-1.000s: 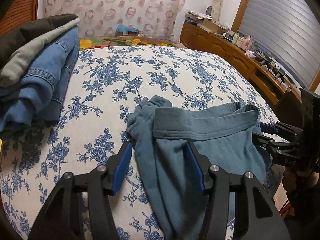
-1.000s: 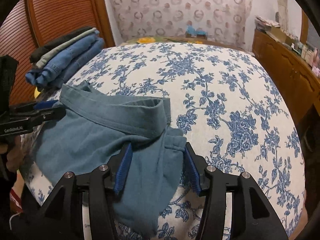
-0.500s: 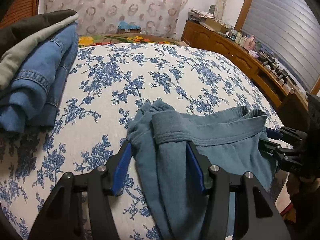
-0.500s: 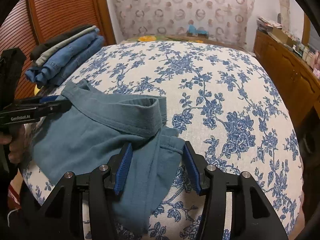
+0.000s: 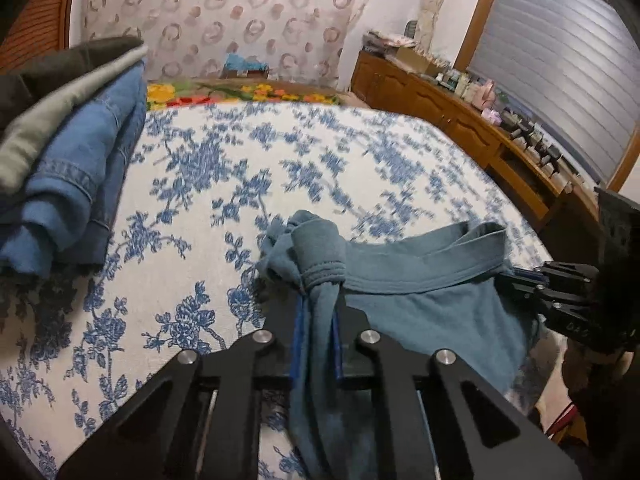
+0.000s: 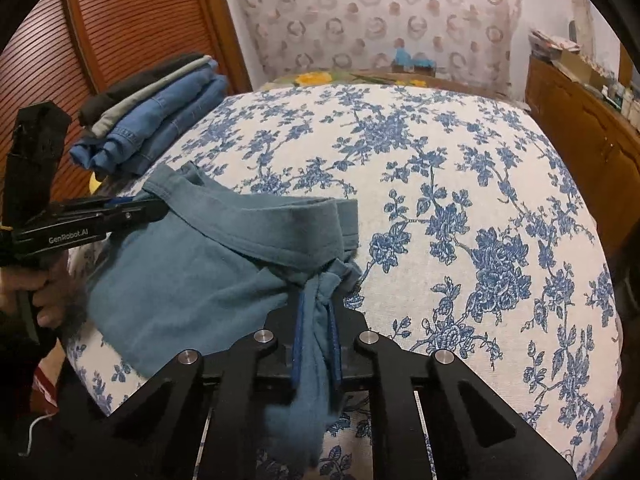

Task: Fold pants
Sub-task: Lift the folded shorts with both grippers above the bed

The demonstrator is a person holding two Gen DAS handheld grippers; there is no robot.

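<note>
Teal pants (image 5: 424,292) lie at the near edge of a bed with a blue-flowered cover (image 5: 320,160), waistband stretched between my two grippers. My left gripper (image 5: 318,300) is shut on the bunched left end of the waistband. My right gripper (image 6: 316,300) is shut on the right end, cloth hanging down between its blue pads. In the right wrist view the pants (image 6: 192,264) spread left toward the left gripper (image 6: 156,210). In the left wrist view the right gripper (image 5: 516,276) pinches the far end.
A stack of folded jeans and dark clothes (image 5: 68,168) sits on the bed's left side, also in the right wrist view (image 6: 160,120). A wooden sideboard with small items (image 5: 500,136) stands on the right. A wooden louvred door (image 6: 80,40) is on the left.
Both grippers have closed on the waistband ends, bunching the cloth between the pads. The waistband is now drawn taut between them.
</note>
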